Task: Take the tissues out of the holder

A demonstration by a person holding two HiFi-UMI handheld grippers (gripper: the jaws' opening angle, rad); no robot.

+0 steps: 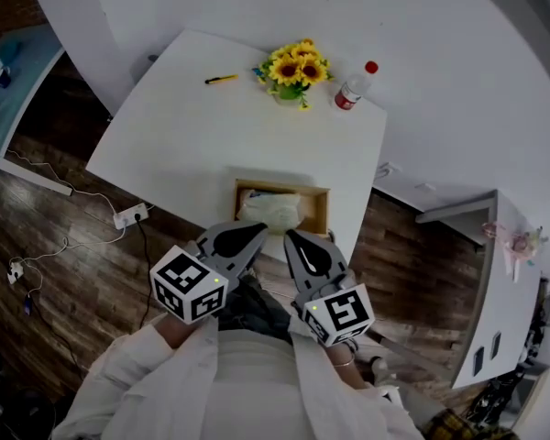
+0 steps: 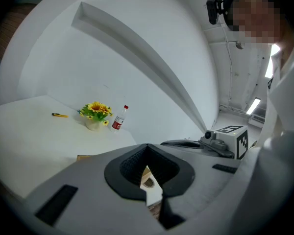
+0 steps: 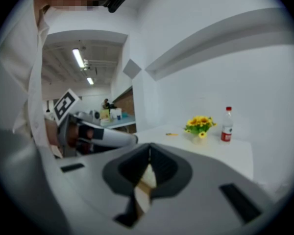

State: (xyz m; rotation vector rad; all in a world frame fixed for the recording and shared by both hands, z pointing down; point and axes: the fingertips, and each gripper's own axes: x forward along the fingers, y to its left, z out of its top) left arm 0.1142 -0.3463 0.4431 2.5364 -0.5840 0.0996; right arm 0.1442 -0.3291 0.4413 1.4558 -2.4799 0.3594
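Note:
A wooden tissue holder (image 1: 322, 211) lies at the near edge of the white table (image 1: 183, 136), with a white pack of tissues (image 1: 268, 209) inside it. Both grippers hover side by side just short of that edge, close to my body. My left gripper (image 1: 260, 230) is shut and holds nothing; its tip points at the holder's near left corner. My right gripper (image 1: 291, 236) is shut too and empty, just below the holder's near side. Along the left gripper (image 2: 147, 148) and the right gripper (image 3: 149, 148), the jaws meet, and a sliver of tissue and wood shows below.
At the table's far side stand a pot of sunflowers (image 1: 296, 70), a plastic bottle with a red cap (image 1: 353, 88) and a yellow pen (image 1: 221, 79). A power strip (image 1: 128, 216) and cables lie on the wooden floor to the left. White furniture (image 1: 495, 273) stands on the right.

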